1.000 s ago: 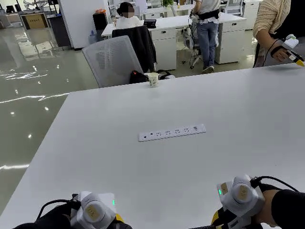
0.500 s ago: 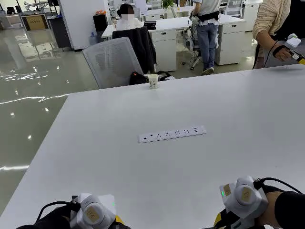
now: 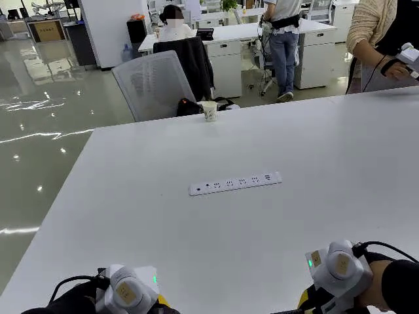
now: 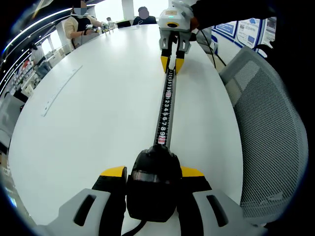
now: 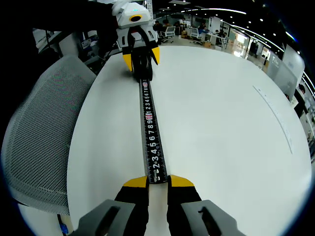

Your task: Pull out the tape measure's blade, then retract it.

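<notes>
On the white bench (image 3: 275, 131), the tape measure is stretched out along the near edge, its long axis going from one gripper to the other. A grey mesh chair (image 4: 270, 128) stands close beside this edge.

The blade (image 4: 166, 113) is black with white numbers and lies flat on the bench. In the left gripper view it goes from the case at 6 o'clock straight towards 12 o'clock. In the right gripper view it goes from its free end at 6 o'clock to the case at 12 o'clock. There the numbers 1 to 9 can be read, counting up away from the free end, and the tens are marked in red. The smaller marks are too fine to read.

A long white power strip (image 3: 235, 183) lies in the middle of the bench, well apart from the tape. No writing on it can be read.

The left gripper (image 4: 152, 173), at 7 o'clock in the head view, is closed around the tape measure (image 4: 151, 184), a dark case that sits between the yellow tips with its mouth pointing to the other gripper. The right gripper (image 5: 158, 182), at 5 o'clock in the head view, is closed on the free end of the blade.

A small paper cup (image 3: 209, 110) stands upright at the far edge, at 12 o'clock.
</notes>
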{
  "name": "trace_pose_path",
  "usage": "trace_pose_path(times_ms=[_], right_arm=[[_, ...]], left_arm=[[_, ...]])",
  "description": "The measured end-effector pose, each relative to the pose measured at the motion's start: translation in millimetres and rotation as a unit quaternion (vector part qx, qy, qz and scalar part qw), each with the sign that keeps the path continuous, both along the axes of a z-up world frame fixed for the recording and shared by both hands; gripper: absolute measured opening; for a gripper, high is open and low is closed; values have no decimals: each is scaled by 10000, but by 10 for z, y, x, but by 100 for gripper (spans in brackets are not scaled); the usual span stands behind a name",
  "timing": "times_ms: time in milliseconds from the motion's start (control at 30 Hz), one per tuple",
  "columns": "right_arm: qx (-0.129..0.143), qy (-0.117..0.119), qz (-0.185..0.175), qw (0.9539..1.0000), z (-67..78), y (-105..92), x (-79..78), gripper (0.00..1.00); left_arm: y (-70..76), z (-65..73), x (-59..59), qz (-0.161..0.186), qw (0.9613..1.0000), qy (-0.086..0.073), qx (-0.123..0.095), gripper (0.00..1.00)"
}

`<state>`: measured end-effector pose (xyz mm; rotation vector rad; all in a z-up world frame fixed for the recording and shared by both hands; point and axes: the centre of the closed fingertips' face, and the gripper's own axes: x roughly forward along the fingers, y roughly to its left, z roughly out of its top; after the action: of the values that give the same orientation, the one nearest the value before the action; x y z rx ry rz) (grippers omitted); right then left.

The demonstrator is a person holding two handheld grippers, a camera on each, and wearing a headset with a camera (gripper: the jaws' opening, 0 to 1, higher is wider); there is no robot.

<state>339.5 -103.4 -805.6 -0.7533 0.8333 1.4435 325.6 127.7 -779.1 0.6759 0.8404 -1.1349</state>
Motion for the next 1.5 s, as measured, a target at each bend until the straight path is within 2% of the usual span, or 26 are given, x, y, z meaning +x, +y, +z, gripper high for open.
trace_pose_path(times_ms=[1500], right_arm=[[-41, 41, -103, 9999, -4, -170, 29, 10]], left_arm=[[-4, -16, 15, 50, 10000, 5, -23, 35]])
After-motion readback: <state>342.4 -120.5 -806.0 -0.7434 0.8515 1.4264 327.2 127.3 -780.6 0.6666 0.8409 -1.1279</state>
